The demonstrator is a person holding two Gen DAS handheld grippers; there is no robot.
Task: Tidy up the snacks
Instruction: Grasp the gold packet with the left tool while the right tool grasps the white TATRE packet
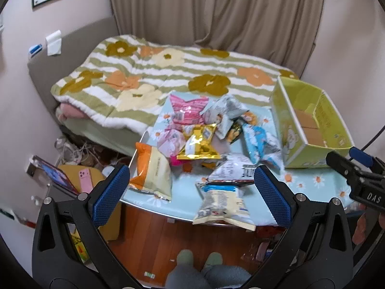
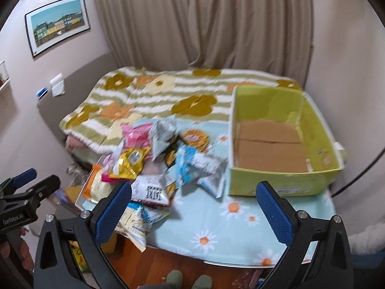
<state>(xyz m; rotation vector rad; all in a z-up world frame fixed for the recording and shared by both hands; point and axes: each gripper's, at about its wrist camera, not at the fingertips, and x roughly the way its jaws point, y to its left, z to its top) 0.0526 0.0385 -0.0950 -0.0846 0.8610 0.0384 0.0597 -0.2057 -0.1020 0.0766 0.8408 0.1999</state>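
Observation:
A pile of snack packets lies on the table with the light-blue daisy cloth (image 1: 310,180): an orange-and-cream bag (image 1: 151,171), a gold packet (image 1: 201,142), a pink packet (image 1: 186,109), a silver packet (image 1: 226,113), a light-blue packet (image 1: 259,142) and a white-and-blue packet (image 1: 223,204) at the near edge. An open green cardboard box (image 1: 310,122) stands at the right, empty (image 2: 272,149). My left gripper (image 1: 191,195) is open above the near packets. My right gripper (image 2: 193,212) is open and empty, in front of the box and the pile (image 2: 154,159).
A bed with a flowered striped blanket (image 1: 168,72) lies behind the table, with curtains beyond. A yellow stool with a pink phone (image 1: 85,180) and a tablet (image 1: 57,175) stands at the left. Wooden floor and the person's feet (image 1: 198,260) show below the table edge.

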